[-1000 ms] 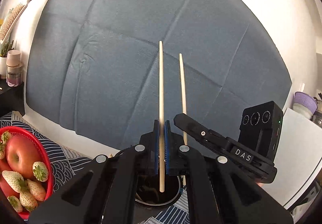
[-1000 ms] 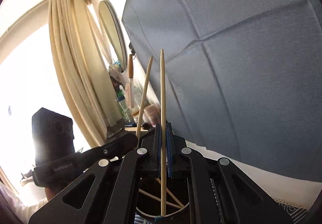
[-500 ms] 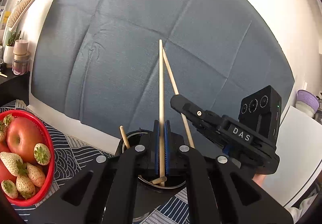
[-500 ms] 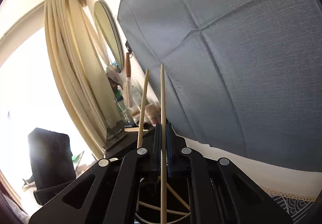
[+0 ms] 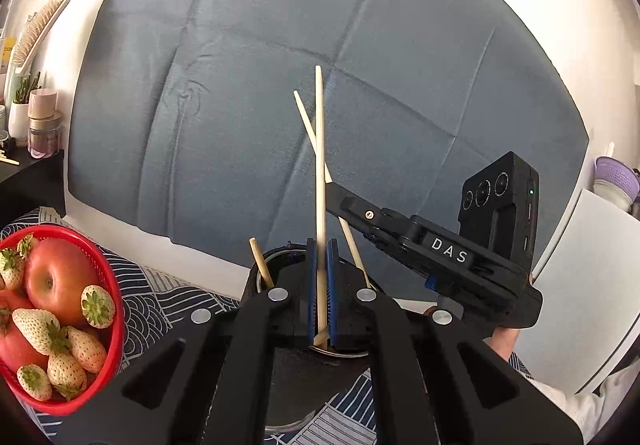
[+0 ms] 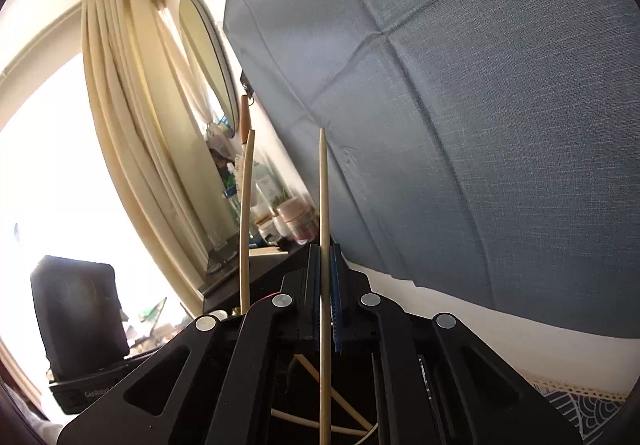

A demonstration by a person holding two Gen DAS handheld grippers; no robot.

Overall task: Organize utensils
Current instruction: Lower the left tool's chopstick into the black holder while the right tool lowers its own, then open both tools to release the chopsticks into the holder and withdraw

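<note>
The left gripper (image 5: pixel 320 285) pinched one chopstick (image 5: pixel 319 165) upright, its lower end already inside the dark holder (image 5: pixel 256 277) on the patterned table (image 5: pixel 160 293). The right gripper (image 6: pixel 326 297) was pressed on a second chopstick (image 6: pixel 323 205), slanted over the same holder, where others (image 5: pixel 261 263) already leaned. These sticks looked light, stiff and smooth, so I judged they might pivot in a pinch; a hold near the middle seemed safest. A red fruit basket (image 5: pixel 112 285) sat nearby.
</note>
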